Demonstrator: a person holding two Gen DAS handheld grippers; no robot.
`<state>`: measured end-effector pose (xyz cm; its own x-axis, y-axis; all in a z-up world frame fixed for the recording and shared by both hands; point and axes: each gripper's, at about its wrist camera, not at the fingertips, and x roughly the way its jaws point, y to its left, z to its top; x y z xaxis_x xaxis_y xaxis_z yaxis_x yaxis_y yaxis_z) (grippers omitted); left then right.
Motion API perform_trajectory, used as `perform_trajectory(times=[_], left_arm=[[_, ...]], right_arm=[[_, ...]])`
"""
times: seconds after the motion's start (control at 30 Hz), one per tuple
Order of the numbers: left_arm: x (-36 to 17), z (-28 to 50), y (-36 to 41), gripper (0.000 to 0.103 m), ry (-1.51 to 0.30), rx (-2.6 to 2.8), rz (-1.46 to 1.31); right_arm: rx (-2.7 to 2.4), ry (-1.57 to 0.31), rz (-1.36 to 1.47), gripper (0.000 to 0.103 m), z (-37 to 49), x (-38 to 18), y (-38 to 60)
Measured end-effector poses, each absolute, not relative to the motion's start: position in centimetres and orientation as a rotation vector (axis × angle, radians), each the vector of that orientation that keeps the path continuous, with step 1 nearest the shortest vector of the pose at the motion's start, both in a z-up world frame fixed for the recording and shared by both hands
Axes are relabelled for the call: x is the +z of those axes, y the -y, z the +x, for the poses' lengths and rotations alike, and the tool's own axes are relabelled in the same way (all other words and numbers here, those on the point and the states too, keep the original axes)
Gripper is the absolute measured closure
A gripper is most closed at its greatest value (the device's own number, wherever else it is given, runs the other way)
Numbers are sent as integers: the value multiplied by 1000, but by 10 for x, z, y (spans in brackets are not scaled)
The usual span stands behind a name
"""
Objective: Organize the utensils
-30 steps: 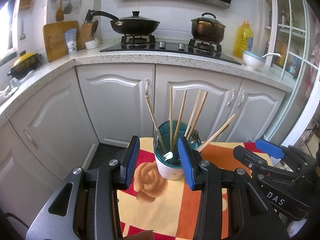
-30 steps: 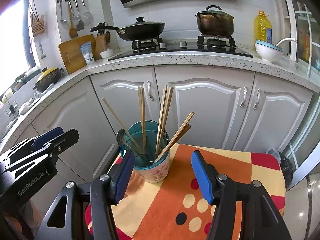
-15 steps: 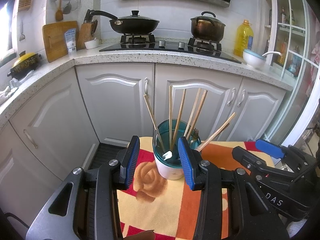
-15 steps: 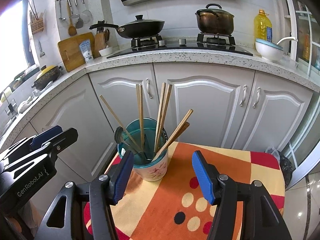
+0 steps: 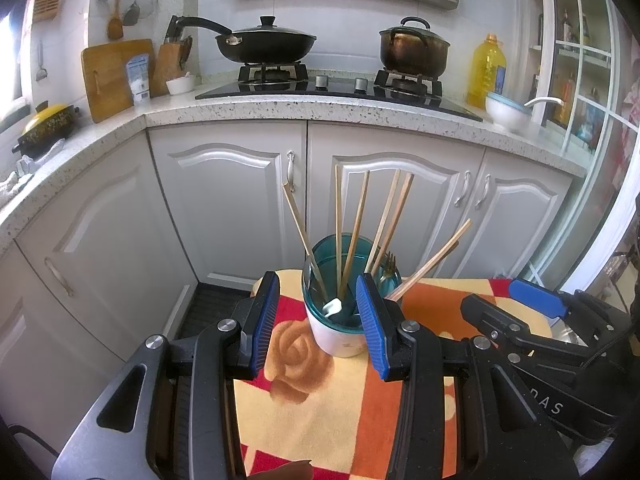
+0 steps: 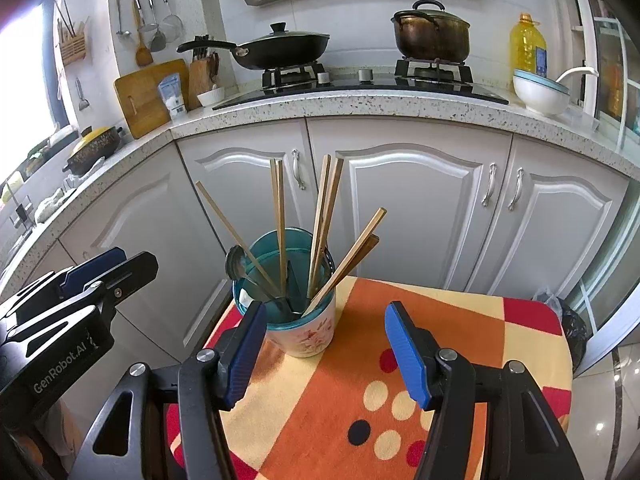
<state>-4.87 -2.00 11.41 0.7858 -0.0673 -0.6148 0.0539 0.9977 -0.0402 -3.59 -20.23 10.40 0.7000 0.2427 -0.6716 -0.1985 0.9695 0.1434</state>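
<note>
Kitchen cabinets and a stove counter fill the background of the left wrist view; below them sits a small desk (image 5: 320, 412) under a patterned orange and yellow cloth. A cup (image 5: 340, 336) stands on it, holding several chopsticks (image 5: 352, 236) that fan outward, a fork (image 5: 390, 268) and a white-tipped utensil I cannot identify. My left claw (image 5: 316, 324) is parted with the cup seen between its blue pads, though the pads do not appear to press on it; it holds nothing. My right claw (image 5: 536, 304) shows at the right edge.

Same kitchen from the right wrist view. The cup (image 6: 304, 332) stands near the desk's (image 6: 440, 320) far left corner, with the chopsticks (image 6: 320, 216) and a metal spoon (image 6: 236, 266) in it. My right claw (image 6: 326, 348) is wide apart and empty, its left pad just beside the cup. My left claw (image 6: 108, 268) shows at the left edge.

Judgement: the utensils appear already gathered; no loose ones are visible. The next move, if any, calls for steadying the cup and straightening the leaning chopsticks without tipping it.
</note>
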Motion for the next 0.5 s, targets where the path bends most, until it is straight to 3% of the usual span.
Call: perform_trajectory(times=[0.5], left_arm=[[113, -48, 22, 64, -664, -71, -11]], right_arm=[[253, -765, 54, 42, -34, 103, 200]])
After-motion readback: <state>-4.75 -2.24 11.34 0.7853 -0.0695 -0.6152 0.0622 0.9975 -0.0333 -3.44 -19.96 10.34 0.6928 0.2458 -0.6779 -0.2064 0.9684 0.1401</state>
